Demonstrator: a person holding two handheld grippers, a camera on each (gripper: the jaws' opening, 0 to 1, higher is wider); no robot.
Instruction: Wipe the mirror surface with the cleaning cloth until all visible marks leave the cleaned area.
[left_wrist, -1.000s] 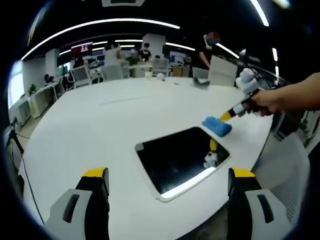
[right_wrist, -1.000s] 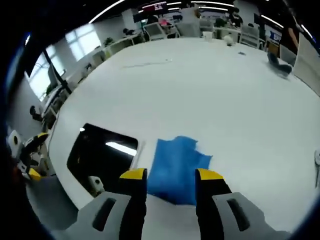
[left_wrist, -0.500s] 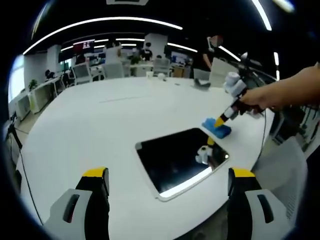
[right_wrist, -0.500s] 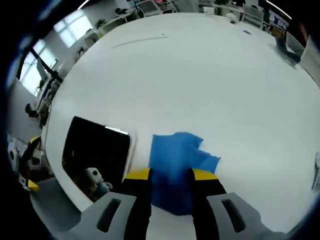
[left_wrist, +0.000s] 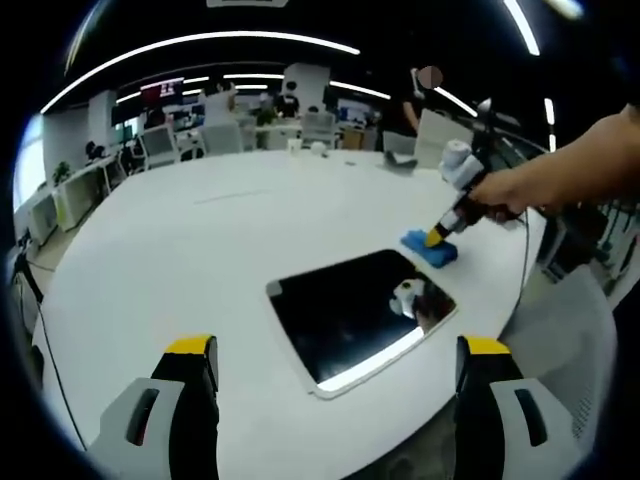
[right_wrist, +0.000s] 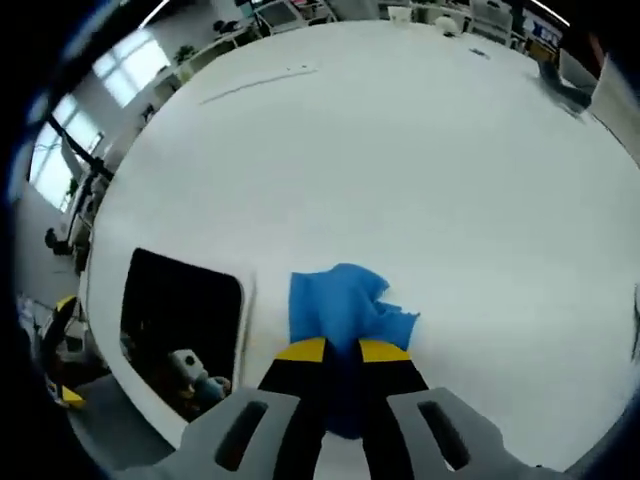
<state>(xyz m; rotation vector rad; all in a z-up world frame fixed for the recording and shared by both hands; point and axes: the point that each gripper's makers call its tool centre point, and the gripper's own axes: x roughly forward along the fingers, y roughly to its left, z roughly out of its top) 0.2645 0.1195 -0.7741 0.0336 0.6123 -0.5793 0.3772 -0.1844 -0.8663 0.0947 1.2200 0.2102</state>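
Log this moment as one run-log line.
right gripper: shut on blue cloth | left gripper: open, idle | mirror: unwiped | cloth beside mirror on table

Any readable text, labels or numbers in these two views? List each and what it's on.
None readable.
Wall screen at the far end of the office: red and white patches, too blurred to read.
Cleaning cloth, mirror, table and both grippers' jaws: no print visible.

A large white tabletop (left_wrist: 180, 260) is seen. At its far edge, a small dark object (left_wrist: 402, 166) is placed. Beyond it, office desks and chairs (left_wrist: 160, 148) are seen under long ceiling lights (left_wrist: 200, 45).
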